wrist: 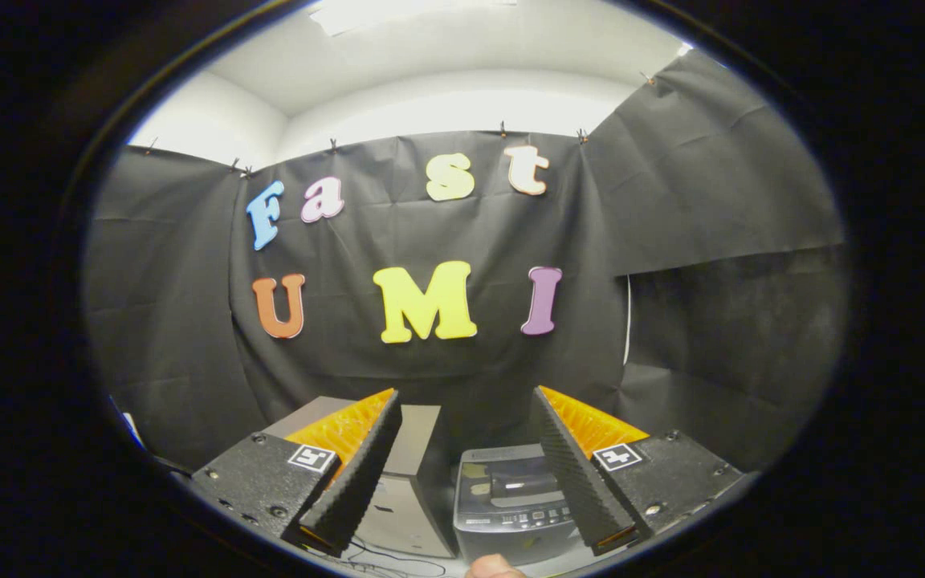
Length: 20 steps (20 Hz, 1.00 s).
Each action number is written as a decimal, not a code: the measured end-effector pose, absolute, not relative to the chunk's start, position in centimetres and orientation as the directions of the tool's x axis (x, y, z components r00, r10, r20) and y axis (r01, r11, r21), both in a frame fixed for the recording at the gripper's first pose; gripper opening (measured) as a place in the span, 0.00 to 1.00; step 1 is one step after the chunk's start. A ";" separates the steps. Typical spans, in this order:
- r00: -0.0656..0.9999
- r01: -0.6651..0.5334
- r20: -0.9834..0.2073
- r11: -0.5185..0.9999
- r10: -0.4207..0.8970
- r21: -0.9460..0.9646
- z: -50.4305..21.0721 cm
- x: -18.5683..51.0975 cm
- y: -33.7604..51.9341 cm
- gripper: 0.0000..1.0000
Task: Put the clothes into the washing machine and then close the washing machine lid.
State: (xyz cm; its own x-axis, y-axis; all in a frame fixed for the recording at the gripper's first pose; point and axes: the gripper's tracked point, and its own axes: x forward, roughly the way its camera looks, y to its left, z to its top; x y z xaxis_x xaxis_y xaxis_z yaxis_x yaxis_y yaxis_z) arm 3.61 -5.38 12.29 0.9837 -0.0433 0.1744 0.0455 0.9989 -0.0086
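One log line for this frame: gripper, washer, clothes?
gripper: open, holding nothing | washing machine: below, between fingers, lid state unclear | grey box: beside it

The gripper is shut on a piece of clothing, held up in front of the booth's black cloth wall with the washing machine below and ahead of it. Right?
Not quite. In the gripper view the gripper is open with nothing between its fingers. The rest holds: it faces the black cloth wall, with the washing machine below and ahead.
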 end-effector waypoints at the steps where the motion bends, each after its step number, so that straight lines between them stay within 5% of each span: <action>1: 0.982 0.045 0.183 0.999 -0.041 -0.021 12.3 2.1 -5.5 1.00; 20: 0.985 -0.002 0.175 1.000 0.004 -0.009 9.2 -4.5 -9.2 1.00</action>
